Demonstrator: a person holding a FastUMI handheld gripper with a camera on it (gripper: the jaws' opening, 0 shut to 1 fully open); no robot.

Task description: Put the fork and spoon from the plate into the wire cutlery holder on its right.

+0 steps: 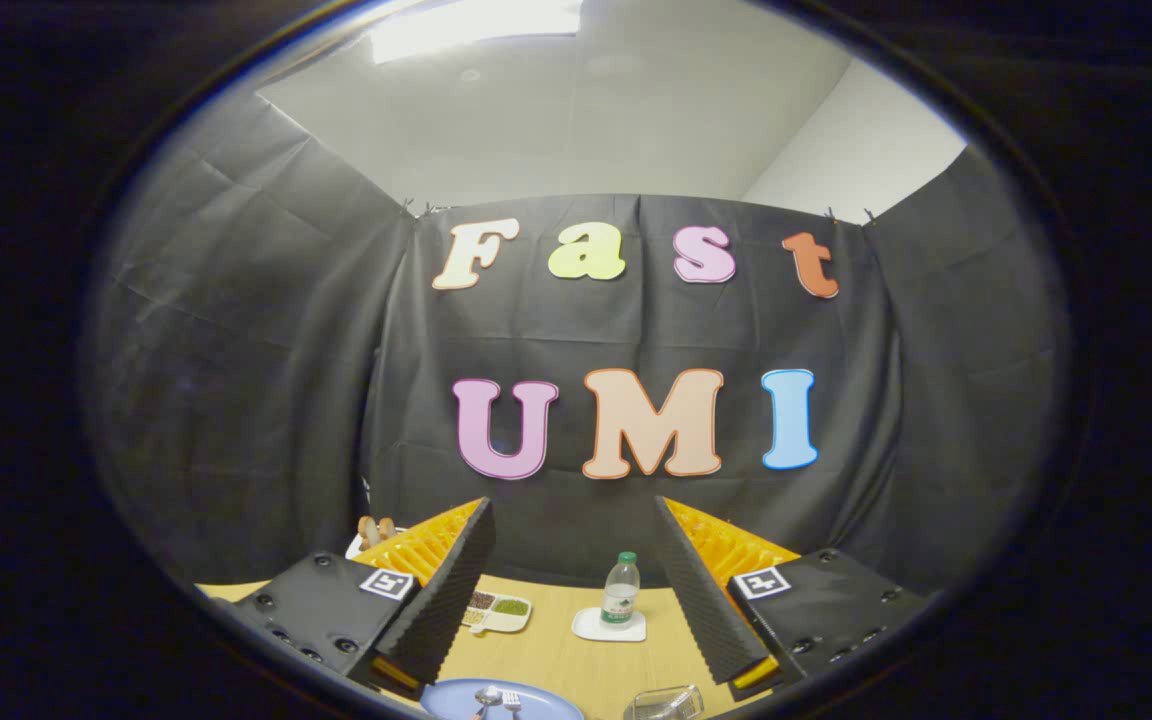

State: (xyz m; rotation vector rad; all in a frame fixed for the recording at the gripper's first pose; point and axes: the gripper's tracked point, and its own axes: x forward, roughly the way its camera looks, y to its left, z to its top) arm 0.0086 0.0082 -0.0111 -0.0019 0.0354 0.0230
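Below the raised gripper [574,545], near the table's [576,660] front edge, the fork [511,700] and spoon [487,696] are seen lying on the blue plate [456,700], with the wire cutlery holder [664,703] just to its right, both partly cut off. The fingers are held wide apart, nothing gripped. Beyond them, a bottle [621,590] is seen standing on a white coaster [608,627] beside a divided dish [498,611] of small, hard-to-identify fillings.

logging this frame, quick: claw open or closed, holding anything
claw: open, fingers spread wide, nothing held, raised above the table with the plate carrying the fork and spoon below it.
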